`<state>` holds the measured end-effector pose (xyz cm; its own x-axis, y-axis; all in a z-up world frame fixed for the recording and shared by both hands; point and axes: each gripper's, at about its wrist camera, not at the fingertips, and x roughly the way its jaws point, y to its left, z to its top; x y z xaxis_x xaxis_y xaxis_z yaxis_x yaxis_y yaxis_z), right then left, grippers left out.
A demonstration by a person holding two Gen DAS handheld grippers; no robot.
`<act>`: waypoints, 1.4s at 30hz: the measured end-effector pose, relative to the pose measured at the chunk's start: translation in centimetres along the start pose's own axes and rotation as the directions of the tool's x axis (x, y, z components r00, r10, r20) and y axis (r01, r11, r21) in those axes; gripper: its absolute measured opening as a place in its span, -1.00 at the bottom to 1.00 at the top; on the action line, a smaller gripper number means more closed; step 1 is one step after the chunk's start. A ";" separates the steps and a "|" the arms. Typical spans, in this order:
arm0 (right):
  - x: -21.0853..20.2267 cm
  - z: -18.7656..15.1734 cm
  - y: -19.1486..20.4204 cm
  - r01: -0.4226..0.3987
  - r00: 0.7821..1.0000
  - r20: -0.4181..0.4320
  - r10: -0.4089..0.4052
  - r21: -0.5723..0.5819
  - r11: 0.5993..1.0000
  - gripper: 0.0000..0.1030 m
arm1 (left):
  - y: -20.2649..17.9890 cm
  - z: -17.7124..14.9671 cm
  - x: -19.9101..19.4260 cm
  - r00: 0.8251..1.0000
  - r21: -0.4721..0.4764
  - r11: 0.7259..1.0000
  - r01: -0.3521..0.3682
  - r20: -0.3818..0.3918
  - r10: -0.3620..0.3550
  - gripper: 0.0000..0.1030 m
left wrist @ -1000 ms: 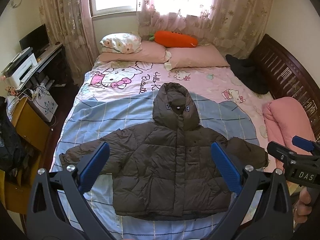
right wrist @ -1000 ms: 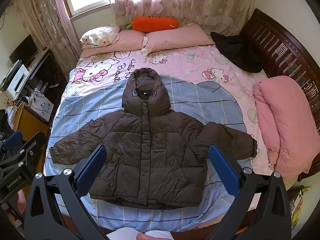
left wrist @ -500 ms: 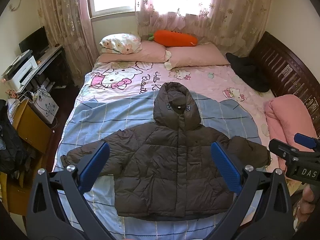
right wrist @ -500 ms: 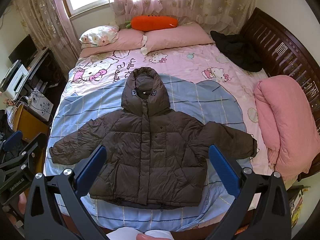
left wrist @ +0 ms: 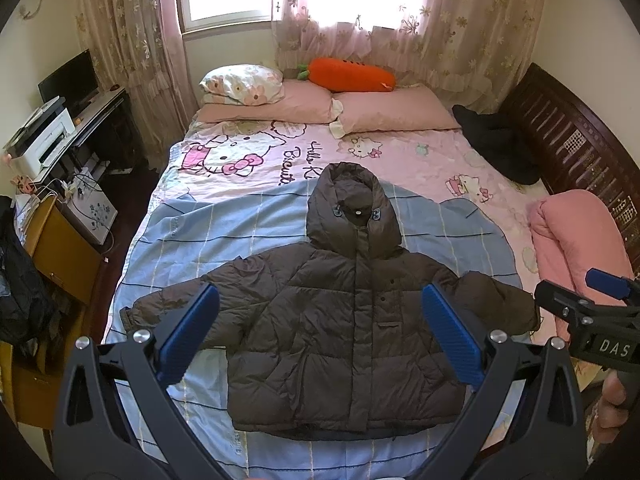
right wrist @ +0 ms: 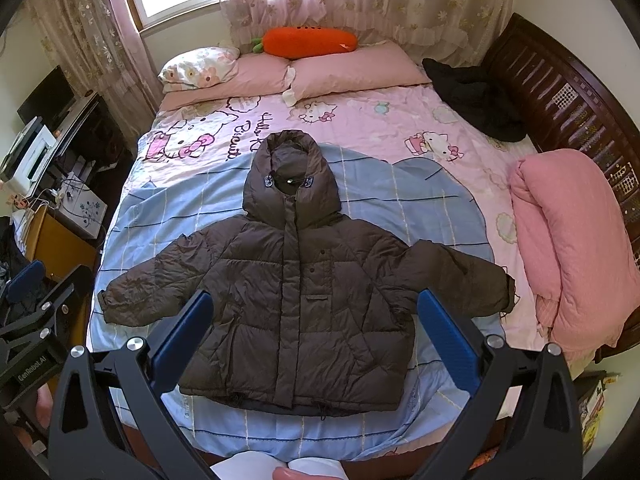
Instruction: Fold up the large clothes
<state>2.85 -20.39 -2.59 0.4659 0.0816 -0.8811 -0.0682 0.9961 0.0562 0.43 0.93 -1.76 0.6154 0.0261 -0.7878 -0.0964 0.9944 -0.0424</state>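
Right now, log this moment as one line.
phase: pre-grasp | brown jacket: flat on bed | left tool: open | right tool: open

an orange carrot plush (left wrist: 346, 75) lies on pink pillows (left wrist: 328, 106), a rolled pink quilt (right wrist: 576, 248) beside the headboard.

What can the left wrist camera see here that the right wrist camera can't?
Only the left wrist view shows the right gripper from outside, at its right edge, and more of the black monitor by the window.

Only the right wrist view shows the left gripper from outside, at its left edge, and the near edge of the bed.

Both show the brown puffer jacket spread flat with its sleeves out, the carrot plush, the rolled pink blanket, and the filming gripper's own blue jaws wide open above the jacket, not touching it.
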 end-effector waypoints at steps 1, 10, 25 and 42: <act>0.0 0.0 0.0 0.000 1.000 -0.001 0.000 -0.003 1.000 0.97 | 0.1 0.0 0.0 1.000 -0.006 1.000 0.001 0.001 -0.001 0.96; 0.0 0.2 0.5 -0.009 1.000 -0.004 0.008 -0.018 1.000 0.97 | 0.2 -0.2 0.3 1.000 -0.016 1.000 -0.006 -0.014 0.006 0.96; 2.0 0.4 -0.1 -0.003 0.998 -0.063 0.005 0.023 1.000 0.97 | 0.1 0.0 1.8 0.999 -0.003 1.000 0.004 -0.046 -0.004 0.96; 21.6 -7.9 -6.2 0.157 0.817 -0.575 0.028 0.269 0.950 0.97 | 4.4 -3.9 17.7 0.965 -0.154 0.988 0.002 -0.259 -0.042 0.96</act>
<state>6.40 -25.04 -25.71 -0.1286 0.0748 -0.9889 0.2454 0.9685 0.0413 7.82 5.38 -18.25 0.3949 -0.0433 -0.9177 -0.2148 0.9668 -0.1381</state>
